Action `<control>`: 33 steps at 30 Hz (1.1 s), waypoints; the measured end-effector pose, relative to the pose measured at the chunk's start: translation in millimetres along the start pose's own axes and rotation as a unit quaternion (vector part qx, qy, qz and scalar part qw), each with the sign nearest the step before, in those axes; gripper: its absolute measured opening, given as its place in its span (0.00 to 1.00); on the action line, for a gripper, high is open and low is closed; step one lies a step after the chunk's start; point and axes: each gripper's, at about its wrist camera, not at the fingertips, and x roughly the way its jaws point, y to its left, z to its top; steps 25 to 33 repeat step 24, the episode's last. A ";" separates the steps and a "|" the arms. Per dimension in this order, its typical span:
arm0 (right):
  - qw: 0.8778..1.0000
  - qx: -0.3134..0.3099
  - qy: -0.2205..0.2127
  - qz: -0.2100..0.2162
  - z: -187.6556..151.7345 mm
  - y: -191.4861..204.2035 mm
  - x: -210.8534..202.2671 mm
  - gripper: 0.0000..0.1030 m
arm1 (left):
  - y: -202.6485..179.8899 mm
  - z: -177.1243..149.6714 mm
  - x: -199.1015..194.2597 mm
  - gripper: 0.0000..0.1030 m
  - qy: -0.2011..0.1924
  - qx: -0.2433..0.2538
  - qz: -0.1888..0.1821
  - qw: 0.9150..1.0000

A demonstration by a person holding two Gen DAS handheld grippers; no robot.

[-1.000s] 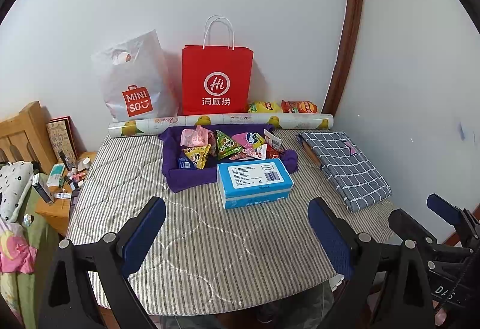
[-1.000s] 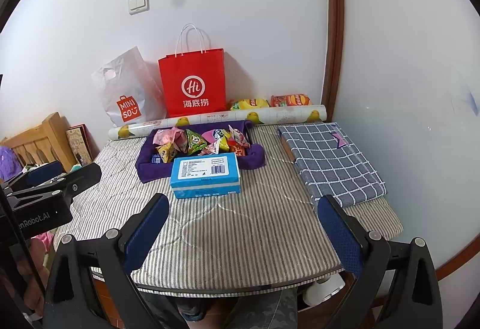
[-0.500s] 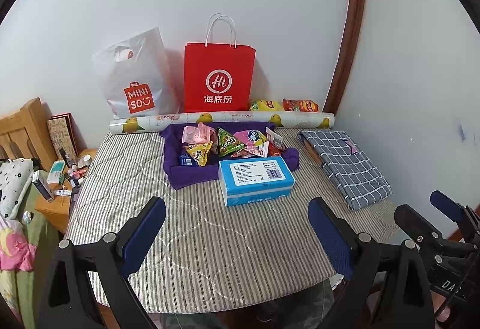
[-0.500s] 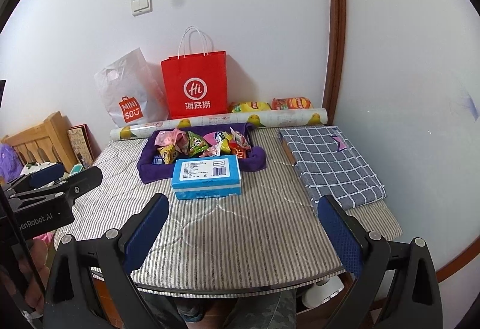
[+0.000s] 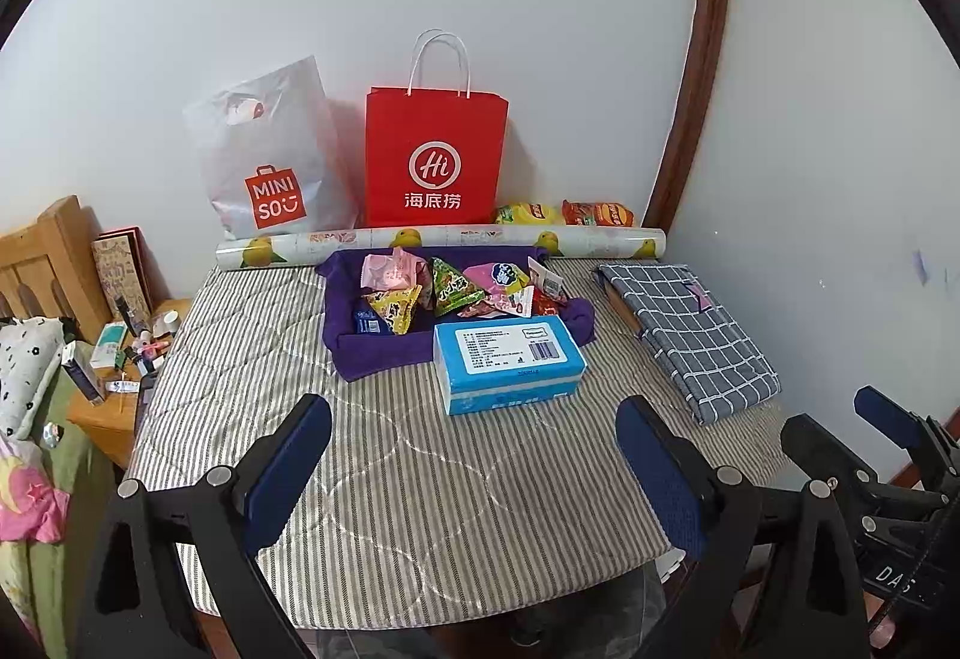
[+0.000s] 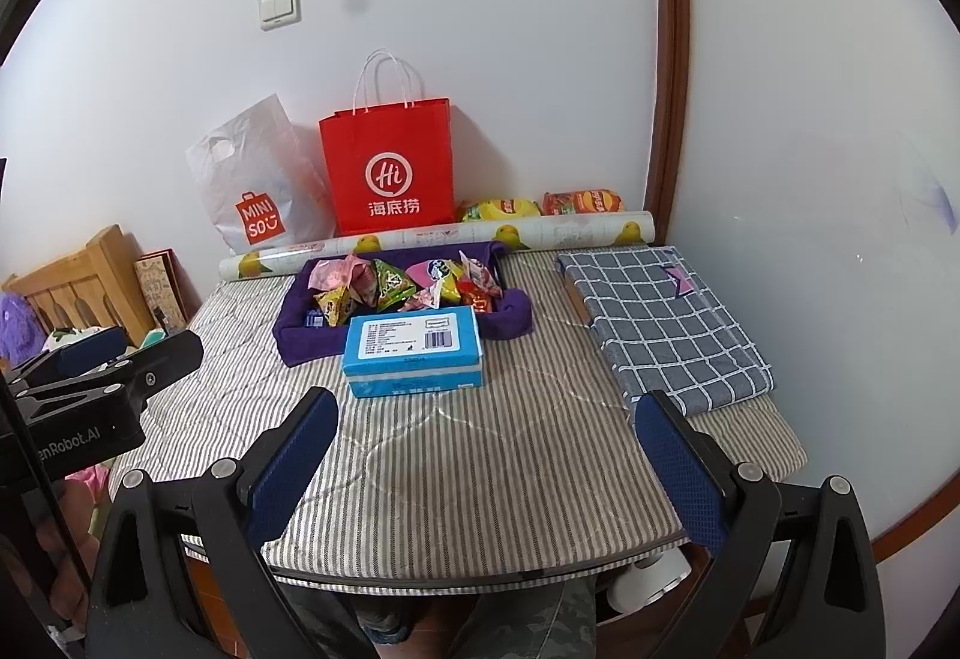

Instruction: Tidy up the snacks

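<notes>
- Left tongs [image 5: 474, 455] and right tongs [image 6: 486, 449] are hovering wide apart over the near edge of the surface [image 5: 420, 479], gripping nothing; their pads are blue and mesh-textured.
- Crinkly, mostly triangular snacks [image 5: 450, 287] are lying heaped in a soft purple tray [image 5: 360, 353] mid-surface.
- A blue rectangular box [image 5: 507, 362] is sitting just in front, touching the tray.
- Striped quilted cloth is covering the surface.

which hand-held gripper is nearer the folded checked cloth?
Right. The right hand-held gripper hangs open near the table's front edge, closer to the checked cloth. The left hand-held gripper, also open, is farther left.
</notes>
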 end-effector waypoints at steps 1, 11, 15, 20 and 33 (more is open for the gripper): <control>1.000 0.000 0.000 0.000 0.2 0.2 -0.1 0.96 | 0.0 0.1 -0.1 0.93 0.000 0.000 0.000 1.000; 1.000 -0.004 -0.005 0.003 0.1 4.4 -3.9 0.96 | 5.8 1.7 -2.4 0.93 -0.004 -0.007 0.000 1.000; 1.000 -0.009 -0.004 0.005 -0.5 7.5 -2.5 0.96 | 7.7 1.9 -1.6 0.93 -0.003 -0.009 0.000 1.000; 1.000 -0.008 -0.003 0.010 -1.4 9.3 1.3 0.96 | 7.4 3.0 2.4 0.93 -0.002 -0.006 0.001 1.000; 1.000 -0.005 0.002 0.012 -2.4 9.6 8.6 0.96 | 6.7 3.5 7.3 0.93 -0.005 -0.006 0.002 1.000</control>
